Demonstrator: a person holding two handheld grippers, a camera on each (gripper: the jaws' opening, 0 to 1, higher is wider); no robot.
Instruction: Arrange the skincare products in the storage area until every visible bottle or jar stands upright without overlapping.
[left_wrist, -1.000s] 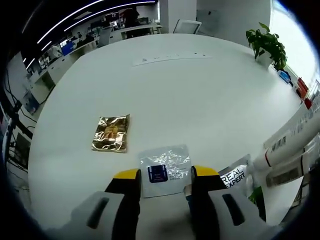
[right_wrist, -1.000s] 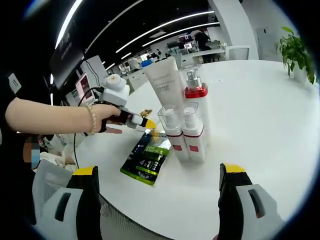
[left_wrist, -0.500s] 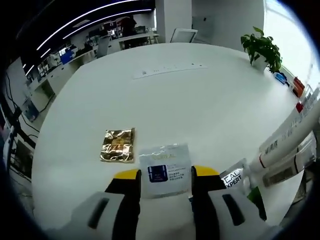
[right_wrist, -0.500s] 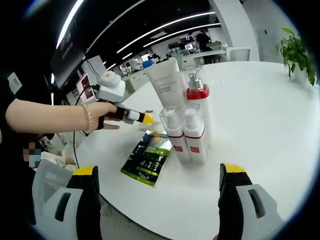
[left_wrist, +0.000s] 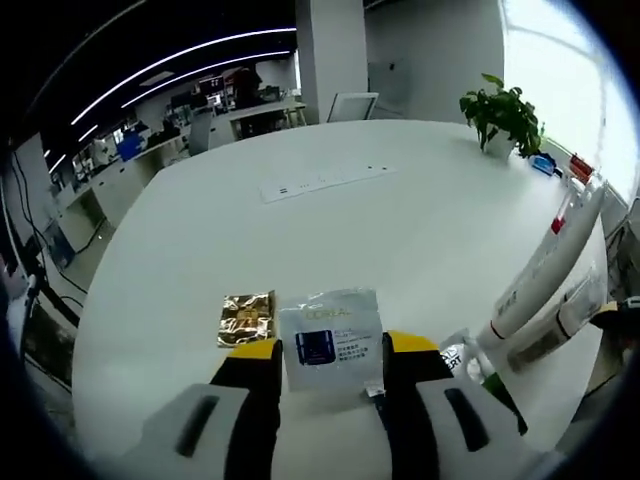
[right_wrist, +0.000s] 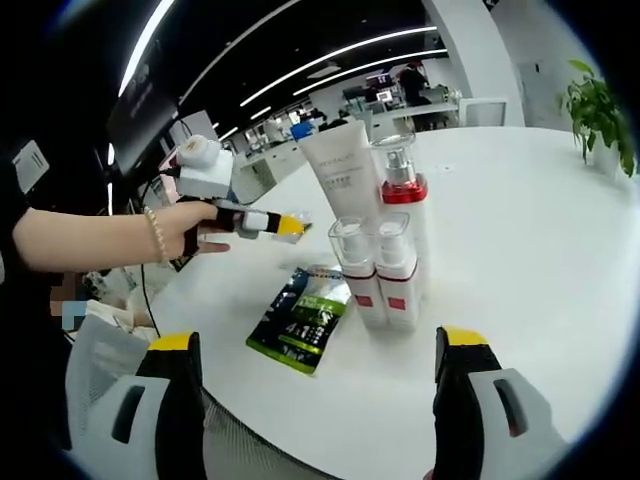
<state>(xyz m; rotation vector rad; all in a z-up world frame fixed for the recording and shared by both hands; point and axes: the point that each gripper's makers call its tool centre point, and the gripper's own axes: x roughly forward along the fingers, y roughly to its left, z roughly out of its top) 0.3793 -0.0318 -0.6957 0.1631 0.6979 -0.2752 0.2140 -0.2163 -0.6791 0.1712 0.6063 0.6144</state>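
My left gripper (left_wrist: 330, 348) is shut on a silver sachet (left_wrist: 330, 325) with a blue jar printed on it, held clear above the white table (left_wrist: 380, 230). A gold sachet (left_wrist: 247, 318) lies flat just left of it. In the right gripper view a white tube (right_wrist: 342, 172), a pump bottle with a red collar (right_wrist: 402, 200) and two small red-banded bottles (right_wrist: 378, 272) stand upright in a tight group. A green and black sachet (right_wrist: 300, 316) lies flat beside them. My right gripper (right_wrist: 320, 395) is open near the table's edge, holding nothing. A person's hand carries the left gripper (right_wrist: 280, 223) left of the bottles.
A potted plant (left_wrist: 503, 115) stands at the far side of the table, with small coloured items (left_wrist: 575, 168) near it. A flat white power strip (left_wrist: 320, 182) lies mid-table. Office desks and chairs sit beyond. The bottle group (left_wrist: 545, 285) leans in at the right of the left gripper view.
The left gripper closed around the silver sachet and lifted it off the table. The right gripper stayed open and barely moved.
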